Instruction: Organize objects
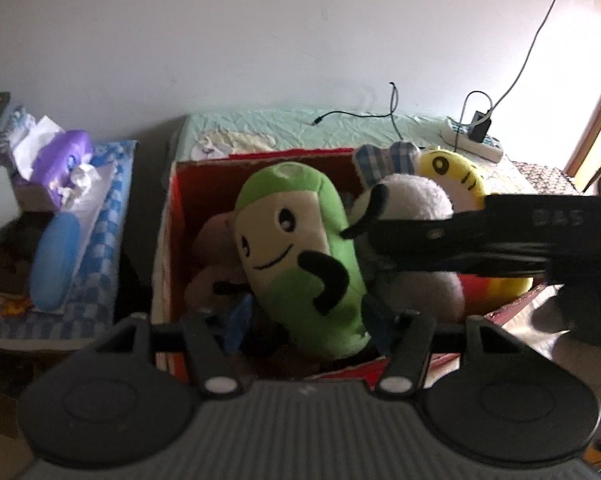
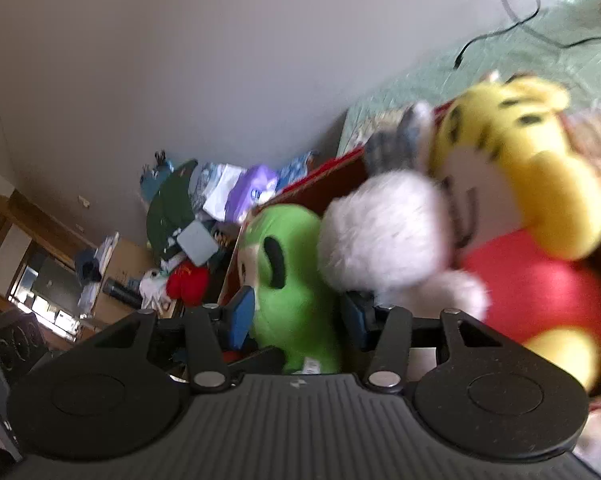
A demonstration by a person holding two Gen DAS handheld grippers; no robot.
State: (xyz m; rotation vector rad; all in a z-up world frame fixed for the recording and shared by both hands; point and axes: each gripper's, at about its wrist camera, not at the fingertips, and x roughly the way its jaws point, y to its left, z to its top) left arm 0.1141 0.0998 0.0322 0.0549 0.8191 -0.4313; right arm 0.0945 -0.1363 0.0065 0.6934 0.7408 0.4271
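Note:
A red cardboard box (image 1: 204,192) on the bed holds several plush toys. A green plush with a cream face (image 1: 300,264) stands tilted in it. Its lower end sits between the fingers of my left gripper (image 1: 308,316), which is open, with a gap at the blue left pad. From the right, my right gripper's black fingers (image 1: 440,240) reach the plush's upper side. In the right wrist view the green plush (image 2: 292,300) fills the space between the pads of my right gripper (image 2: 296,316), unsqueezed. A white plush (image 2: 384,232) and a yellow tiger plush in red (image 2: 500,132) lie beside it.
The box stands on a pale green bedspread (image 1: 300,128) with a black cable and a white power strip (image 1: 472,140) by the wall. Left of the bed lie a purple tissue pack (image 1: 64,156) and a blue case (image 1: 54,260). More clutter and a wooden desk (image 2: 40,220) are further left.

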